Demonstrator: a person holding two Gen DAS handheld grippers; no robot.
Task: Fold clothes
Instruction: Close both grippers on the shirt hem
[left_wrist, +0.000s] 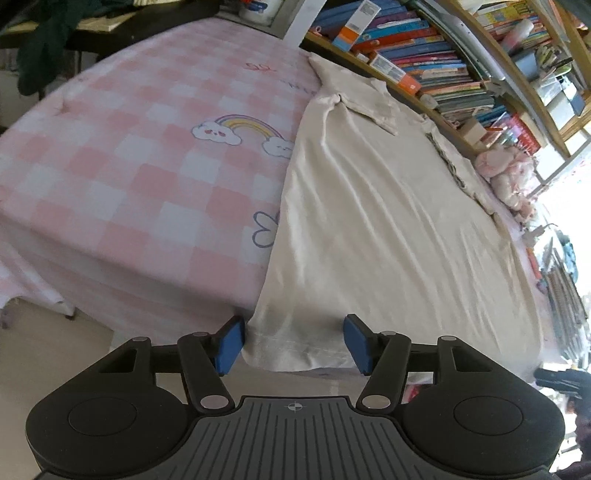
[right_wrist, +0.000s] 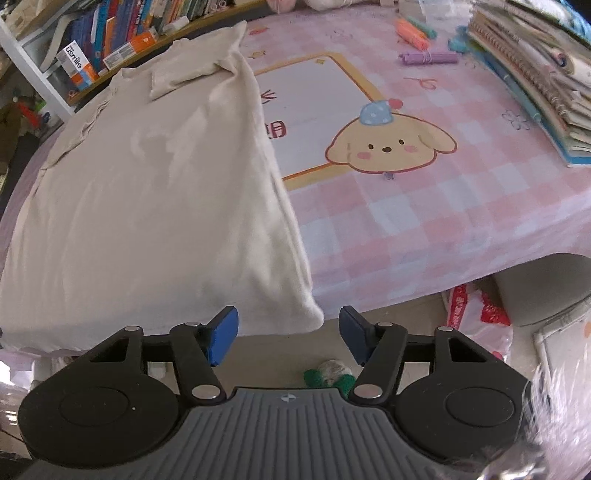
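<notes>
The left gripper (left_wrist: 293, 341) hangs with its jaws apart around the near hem corner of the cream shirt (left_wrist: 369, 229), pads not pressing, while the right gripper (right_wrist: 288, 338), equally released, frames the other hem corner. The shirt lies flat along the pink checked bed (left_wrist: 147, 166), collar toward the bookshelf (left_wrist: 424, 55). The risk: a shallow bite catches only one layer, or grabs the sheet underneath, and skews the fold.
</notes>
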